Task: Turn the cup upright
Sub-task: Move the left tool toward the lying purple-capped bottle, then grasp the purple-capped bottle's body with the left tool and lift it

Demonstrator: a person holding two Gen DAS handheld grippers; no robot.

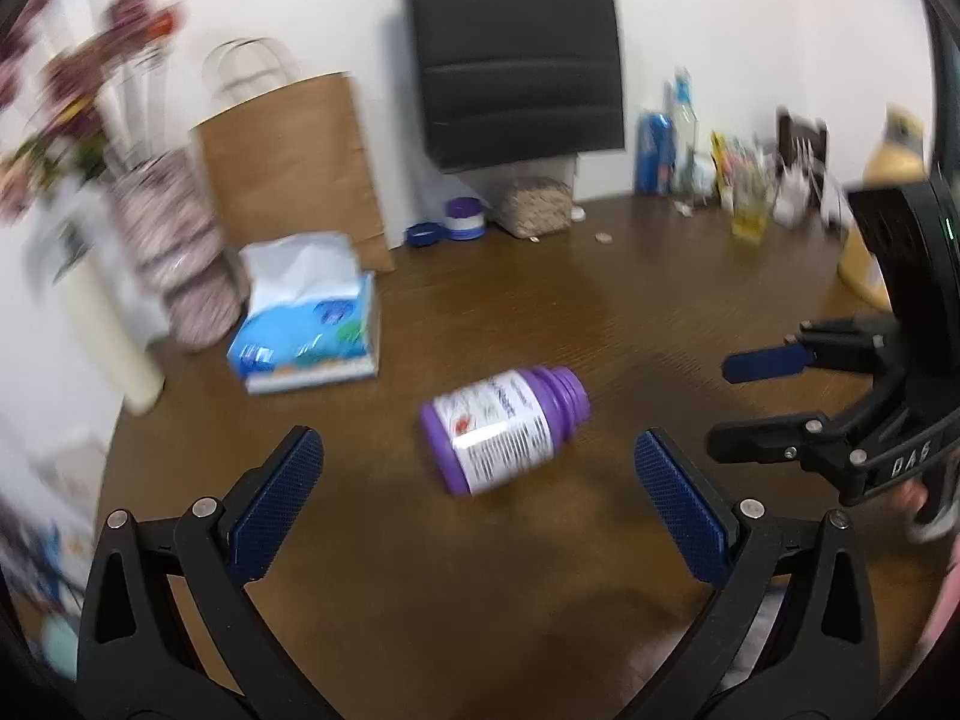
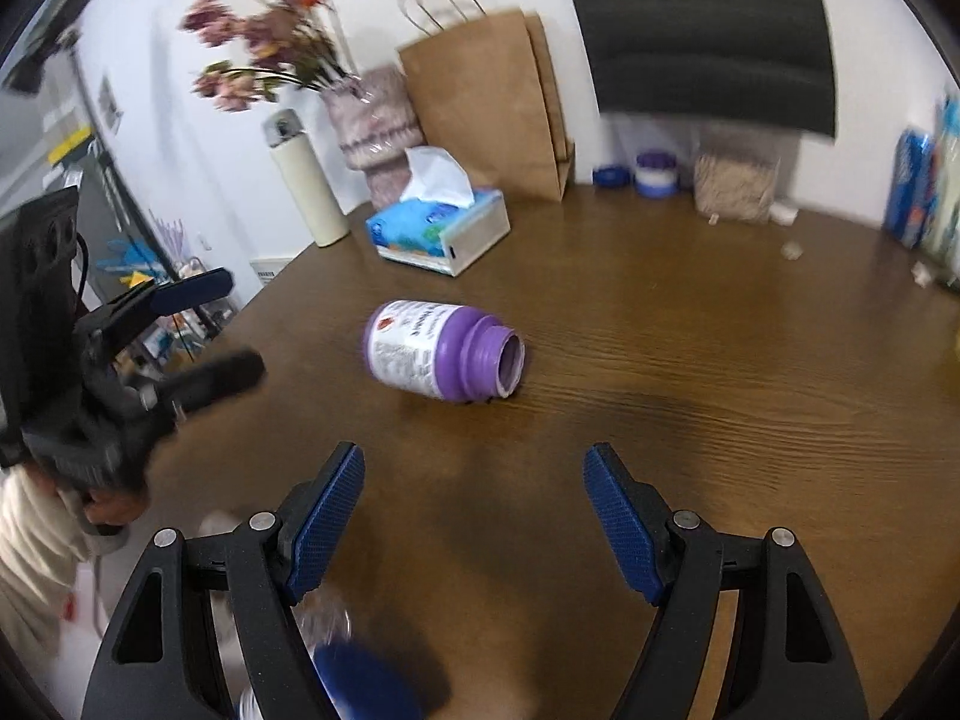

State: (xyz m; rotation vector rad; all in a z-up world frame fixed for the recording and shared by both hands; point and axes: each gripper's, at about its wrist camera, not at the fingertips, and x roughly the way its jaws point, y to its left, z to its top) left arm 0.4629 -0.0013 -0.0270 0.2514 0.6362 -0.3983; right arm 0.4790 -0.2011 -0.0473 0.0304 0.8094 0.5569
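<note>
Purple bottle on its side mid bench, capless mouth open. Left hand-held gripper jaws wide apart, empty; right hand-held gripper same, both short of bottle.

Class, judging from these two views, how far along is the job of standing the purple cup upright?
Done: nothing; the purple cup lies on its side on the wooden table, open mouth sideways. In hand: nothing; the left gripper and right gripper are both open, short of it. Left: grasp it, turn it mouth-up, release.

Both wrist views low over table; shared bottle
</note>
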